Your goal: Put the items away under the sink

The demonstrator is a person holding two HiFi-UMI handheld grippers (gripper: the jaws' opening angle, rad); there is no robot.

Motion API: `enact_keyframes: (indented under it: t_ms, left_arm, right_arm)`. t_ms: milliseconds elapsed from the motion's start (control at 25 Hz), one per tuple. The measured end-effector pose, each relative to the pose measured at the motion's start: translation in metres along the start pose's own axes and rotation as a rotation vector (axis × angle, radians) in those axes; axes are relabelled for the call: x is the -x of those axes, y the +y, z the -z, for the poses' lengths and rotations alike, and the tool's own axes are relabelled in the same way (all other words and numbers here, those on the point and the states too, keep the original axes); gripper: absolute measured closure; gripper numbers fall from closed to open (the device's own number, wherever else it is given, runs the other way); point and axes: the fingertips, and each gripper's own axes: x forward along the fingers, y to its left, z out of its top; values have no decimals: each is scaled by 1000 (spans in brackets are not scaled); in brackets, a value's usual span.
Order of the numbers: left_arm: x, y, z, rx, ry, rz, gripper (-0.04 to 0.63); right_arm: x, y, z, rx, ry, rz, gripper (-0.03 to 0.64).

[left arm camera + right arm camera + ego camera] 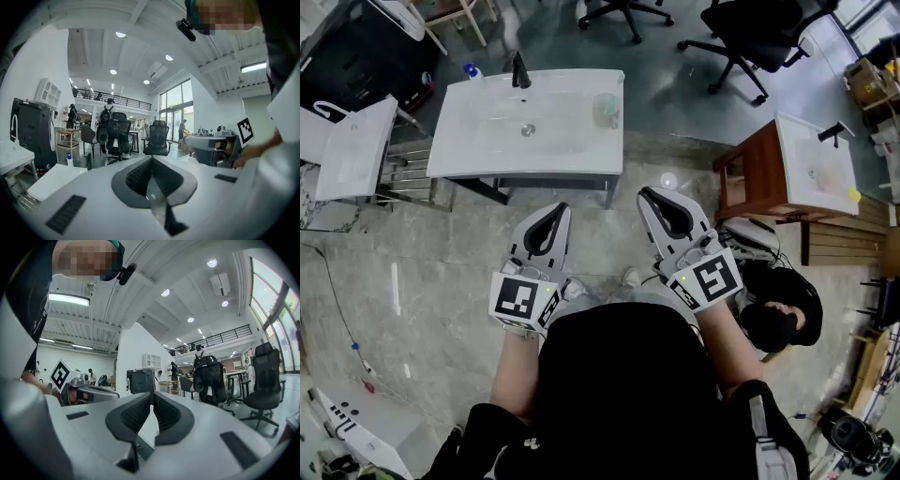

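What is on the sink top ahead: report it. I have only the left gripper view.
Observer: What looks like a pale green cup sits at the right end of the white sink, right of the black tap.
Operator: Give me the right gripper's state.
Observer: The right gripper is shut, with nothing between its jaws.
Operator: Name what stands to our right.
Observer: A wooden cabinet bearing a second white basin stands right of the sink.
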Motion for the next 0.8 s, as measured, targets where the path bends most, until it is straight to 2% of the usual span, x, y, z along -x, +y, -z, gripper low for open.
enact_keyframes:
  t_ms: [480,800]
  left_arm:
    - [7,9,2,4,5,3,572]
    - [22,35,4,12,-1,3,572]
  right_arm:
    - [-8,6,2,-10,3,9,574]
    - [-26,22,1,-15,-13,35,574]
